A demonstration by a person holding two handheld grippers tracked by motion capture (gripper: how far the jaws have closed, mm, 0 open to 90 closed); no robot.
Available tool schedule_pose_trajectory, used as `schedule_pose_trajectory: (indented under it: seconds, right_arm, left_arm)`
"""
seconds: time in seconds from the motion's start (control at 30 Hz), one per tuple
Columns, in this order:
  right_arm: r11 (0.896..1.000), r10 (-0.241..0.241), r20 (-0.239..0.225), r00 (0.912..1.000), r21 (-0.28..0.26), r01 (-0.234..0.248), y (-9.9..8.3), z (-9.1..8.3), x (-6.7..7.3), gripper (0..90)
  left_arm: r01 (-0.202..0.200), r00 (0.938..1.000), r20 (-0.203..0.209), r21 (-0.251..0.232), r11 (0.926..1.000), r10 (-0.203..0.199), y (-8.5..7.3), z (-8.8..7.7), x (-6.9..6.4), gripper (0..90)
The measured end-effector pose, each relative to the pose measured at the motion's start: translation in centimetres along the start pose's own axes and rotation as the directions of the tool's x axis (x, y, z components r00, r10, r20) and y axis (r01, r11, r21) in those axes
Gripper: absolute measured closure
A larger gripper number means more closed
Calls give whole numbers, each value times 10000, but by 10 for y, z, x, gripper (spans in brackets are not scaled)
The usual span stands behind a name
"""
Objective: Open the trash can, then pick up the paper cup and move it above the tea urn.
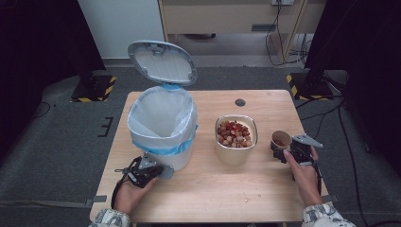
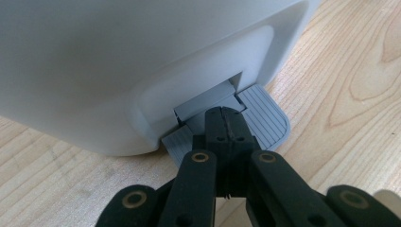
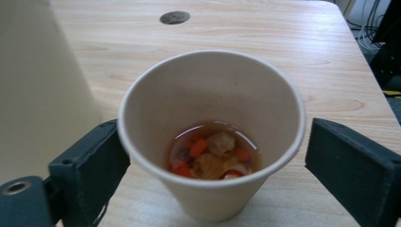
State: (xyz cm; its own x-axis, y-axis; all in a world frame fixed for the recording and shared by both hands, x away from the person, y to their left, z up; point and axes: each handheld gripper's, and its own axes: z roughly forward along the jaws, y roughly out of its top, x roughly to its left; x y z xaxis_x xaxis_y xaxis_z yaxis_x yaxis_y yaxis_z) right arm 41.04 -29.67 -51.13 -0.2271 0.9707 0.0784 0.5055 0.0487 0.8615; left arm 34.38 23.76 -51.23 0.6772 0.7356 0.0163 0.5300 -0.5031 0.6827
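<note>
A white pedal bin with a white and blue liner stands at the table's left, its lid raised. My left gripper is shut with nothing between the jaws. In the left gripper view its tips rest on the grey pedal at the foot of the bin. At the right stands a paper cup holding a little liquid with red and tan food scraps. My right gripper is open around the cup: the left jaw touches its wall, the right jaw stands just off the rim.
A cream bowl of red and tan scraps sits mid-table between bin and cup; its wall stands close to the cup's left. A round cable hole lies at the table's back. Bare wood stretches along the front edge.
</note>
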Motion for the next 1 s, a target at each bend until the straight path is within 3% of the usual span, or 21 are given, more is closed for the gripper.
schedule_pose_trajectory:
  seconds: [0.33,0.6,1.0]
  right_arm:
    - [9999,-99,-229,9997,-144,96,3,4,3,66]
    - [9997,-247,98,9996,-78,248,5,15,9,76]
    - [9995,-293,116,9995,-86,294,1,16,6,124]
  left_arm:
    - [-18,10000,-35,17,10000,18,0,0,-1,899]
    - [-14,10000,24,-23,10000,14,0,0,0,899]
    - [-49,10000,-68,27,10000,49,1,0,-1,899]
